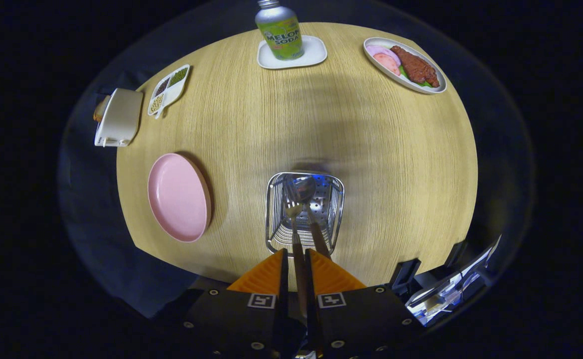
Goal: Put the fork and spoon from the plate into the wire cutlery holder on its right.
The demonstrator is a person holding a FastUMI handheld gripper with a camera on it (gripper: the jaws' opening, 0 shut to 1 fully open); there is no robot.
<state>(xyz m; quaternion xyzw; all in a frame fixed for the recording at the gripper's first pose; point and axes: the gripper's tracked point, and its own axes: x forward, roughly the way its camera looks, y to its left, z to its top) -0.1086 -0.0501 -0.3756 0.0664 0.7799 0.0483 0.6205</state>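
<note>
Fork (293,209) is the piece in hand right now: its handle runs back between the two fingers, and the gripper (296,259) is pinching it, both fingers pressed in tight on the handle. The tines hang over the open top of the wire cutlery holder (273,209), which sits just ahead of the fingertips at roughly 12 o'clock from them.

Spoon (301,188) looks like it's already in. Its bowl shows inside the holder toward the far side, and a brownish handle slants back toward the fingers next to the fork's. I can't quite tell if it's leaning on the rim or resting on the perforated bottom.

So my read is the task is about three quarters done. Pink plate (178,197) at about 9 o'clock from the holder is bare, so both pieces are off it. What's left, as I judge it, is lowering the fork the rest of the way and letting go.

Other stuff on the wooden table (371,164), none of it part of the job:
- a soda bottle (279,30) standing on a small white tray (316,52), way out at 12 o'clock
- an oval dish (433,85) with what looks like toy meat and ham slices, around 1 o'clock
- a divided white dish (169,92) with beans or seeds in separate compartments, around 10 o'clock
- a white boxy thing (119,117) just past that dish, off the table edge; can't say what it is
</note>
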